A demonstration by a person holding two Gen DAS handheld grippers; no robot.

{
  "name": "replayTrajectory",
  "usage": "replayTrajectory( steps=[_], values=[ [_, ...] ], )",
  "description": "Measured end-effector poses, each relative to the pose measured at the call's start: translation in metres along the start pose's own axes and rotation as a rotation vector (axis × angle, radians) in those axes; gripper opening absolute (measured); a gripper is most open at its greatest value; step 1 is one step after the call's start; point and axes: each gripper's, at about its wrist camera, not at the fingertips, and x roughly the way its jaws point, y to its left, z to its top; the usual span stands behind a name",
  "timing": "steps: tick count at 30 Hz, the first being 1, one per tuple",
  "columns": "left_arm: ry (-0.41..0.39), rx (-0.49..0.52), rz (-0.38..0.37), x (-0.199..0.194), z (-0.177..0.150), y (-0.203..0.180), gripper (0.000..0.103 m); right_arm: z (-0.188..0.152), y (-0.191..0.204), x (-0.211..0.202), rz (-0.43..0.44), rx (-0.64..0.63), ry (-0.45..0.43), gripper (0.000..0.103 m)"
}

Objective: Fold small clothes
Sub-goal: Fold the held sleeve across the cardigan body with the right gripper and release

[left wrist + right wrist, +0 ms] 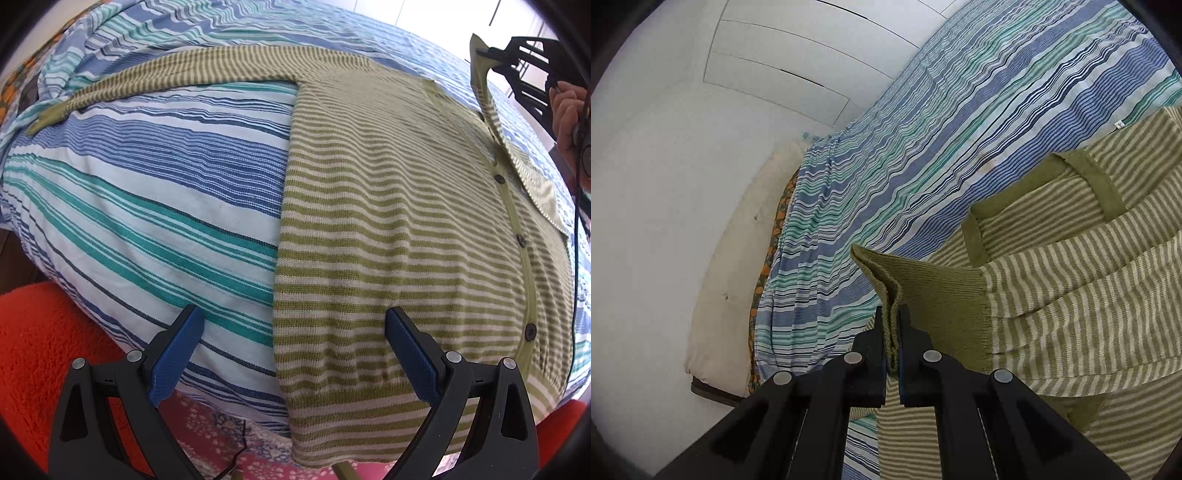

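A green-and-cream striped knit cardigan (399,206) lies flat on the striped bedsheet (147,192), with one sleeve (184,70) stretched out to the left and dark buttons down its front. My left gripper (293,325) is open, hovering above the cardigan's lower hem, empty. My right gripper (892,325) is shut on the plain green cuff (923,284) of the other sleeve, lifted above the cardigan body (1089,295). The right gripper also shows in the left wrist view (491,51) at the top right, holding the raised sleeve.
The bed is covered by a blue, teal and white striped sheet (960,129). A white wall and a cream cushion (738,258) run along the far side. An orange fluffy rug (44,350) and a pink patterned floor (229,435) lie below the bed's near edge.
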Motion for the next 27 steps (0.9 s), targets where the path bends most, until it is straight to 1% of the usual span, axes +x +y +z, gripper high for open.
replayTrajectory(
  steps=[1,2,3,4,5,6,7,9,11,12,13,15,17,18,19,20,21,22,25,27],
  values=[
    [0.000,0.000,0.000,0.000,0.000,0.000,0.099,-0.002,0.000,0.004,0.007,0.000,0.008,0.005],
    [0.001,0.000,0.001,0.000,0.000,0.000,0.099,-0.004,0.001,0.009,0.001,-0.005,0.018,0.007],
    [0.001,0.000,0.001,0.000,0.000,0.000,0.099,-0.006,0.002,0.015,-0.015,-0.012,0.031,0.011],
    [0.002,0.000,0.001,0.000,0.000,-0.001,0.099,-0.008,0.001,0.022,-0.039,-0.013,0.058,0.027],
    [0.002,-0.001,0.000,0.000,0.000,-0.001,0.099,-0.009,-0.003,0.028,-0.053,-0.003,0.094,0.069],
    [0.003,-0.002,-0.001,0.000,0.000,-0.001,0.099,-0.011,-0.008,0.031,-0.051,0.010,0.125,0.085],
    [0.003,-0.003,-0.002,0.001,0.000,0.000,0.099,-0.012,-0.012,0.031,-0.025,0.018,0.145,0.092],
    [0.003,-0.002,-0.003,0.000,0.000,0.000,0.099,-0.009,-0.018,0.022,0.006,-0.008,0.172,0.092],
    [0.004,-0.002,-0.006,0.000,0.000,0.001,0.099,0.001,-0.027,0.000,0.003,-0.049,0.156,0.092],
    [0.004,-0.003,-0.007,0.001,0.000,0.001,0.099,0.009,-0.034,-0.016,-0.016,-0.068,0.140,0.092],
    [0.004,-0.004,-0.007,0.001,0.000,0.002,0.099,0.017,-0.043,-0.032,-0.051,-0.088,0.118,0.092],
    [0.006,-0.003,-0.006,0.001,0.000,0.002,0.099,0.035,-0.064,-0.071,-0.152,-0.132,0.061,0.092],
    [0.009,-0.001,-0.001,0.003,0.000,0.001,0.099,0.044,-0.093,-0.104,-0.225,-0.117,0.023,0.092],
    [0.011,0.002,0.001,0.003,0.000,0.000,0.100,0.046,-0.111,-0.118,-0.277,-0.087,0.015,0.092],
    [0.012,0.004,0.005,0.004,0.000,-0.001,0.100,0.045,-0.132,-0.127,-0.332,-0.045,0.028,0.092],
    [0.011,0.009,0.010,0.005,0.000,-0.002,0.100,0.041,-0.153,-0.129,-0.377,0.008,0.077,0.091],
    [0.009,0.013,0.016,0.005,-0.001,-0.003,0.100,0.037,-0.173,-0.131,-0.400,0.059,0.132,0.084],
    [0.008,0.018,0.021,0.005,-0.001,-0.004,0.101,0.034,-0.180,-0.138,-0.388,0.062,0.129,0.074],
    [0.005,0.025,0.024,0.004,-0.003,-0.006,0.101,0.034,-0.163,-0.164,-0.335,-0.024,0.066,0.076],
    [0.008,0.023,0.021,0.005,-0.003,-0.006,0.101,0.028,-0.145,-0.178,-0.344,-0.110,0.056,0.080]
  ],
)
